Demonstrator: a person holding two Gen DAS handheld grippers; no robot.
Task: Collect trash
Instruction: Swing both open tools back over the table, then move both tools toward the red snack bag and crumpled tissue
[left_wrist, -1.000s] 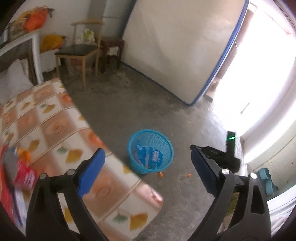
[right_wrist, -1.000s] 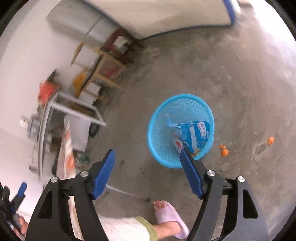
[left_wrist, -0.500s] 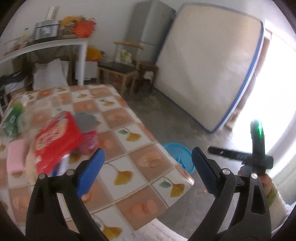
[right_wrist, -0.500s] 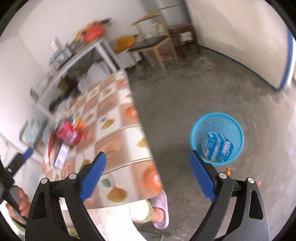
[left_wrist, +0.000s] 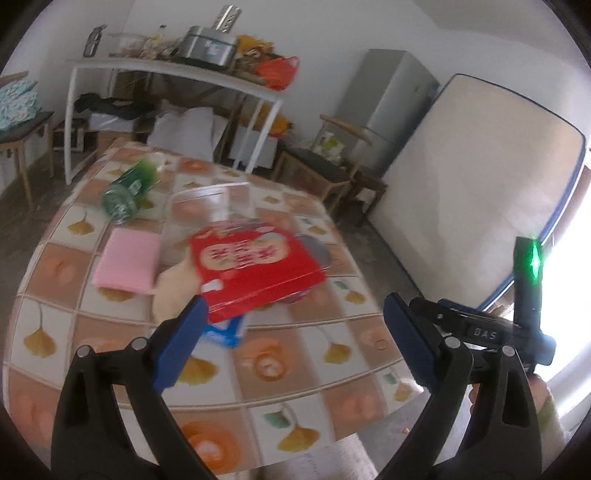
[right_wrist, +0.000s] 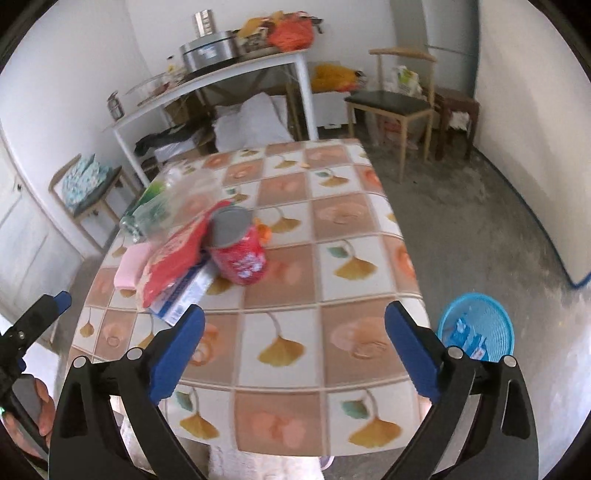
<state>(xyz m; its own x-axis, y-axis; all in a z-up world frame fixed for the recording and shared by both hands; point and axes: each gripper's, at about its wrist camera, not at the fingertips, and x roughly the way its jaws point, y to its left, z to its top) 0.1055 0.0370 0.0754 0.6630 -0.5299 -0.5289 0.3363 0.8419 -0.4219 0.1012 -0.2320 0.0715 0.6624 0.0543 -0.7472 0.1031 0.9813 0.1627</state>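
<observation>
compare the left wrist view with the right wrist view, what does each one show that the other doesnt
Only the left wrist view shows the leaning mattress and the right gripper's green light. Only the right wrist view shows the blue basket on the floor and the red can clearly. Both show the tiled table, red packet, pink pad and green bottle.

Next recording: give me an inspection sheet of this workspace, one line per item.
Surface: table with leaf-patterned tile cloth, mostly bare near the front edge.
Job's things: red flat packet, red can on its side, green plastic bottle lying down, blue-white carton, pink pad; blue mesh bin on the floor holds a blue wrapper.
Clutter: loaded white shelf table.
Grippers: left gripper open and empty; right gripper opening, nothing between.
Cables: nothing seen.
Surroundings: wooden chair, mattress leaning on the wall.
</observation>
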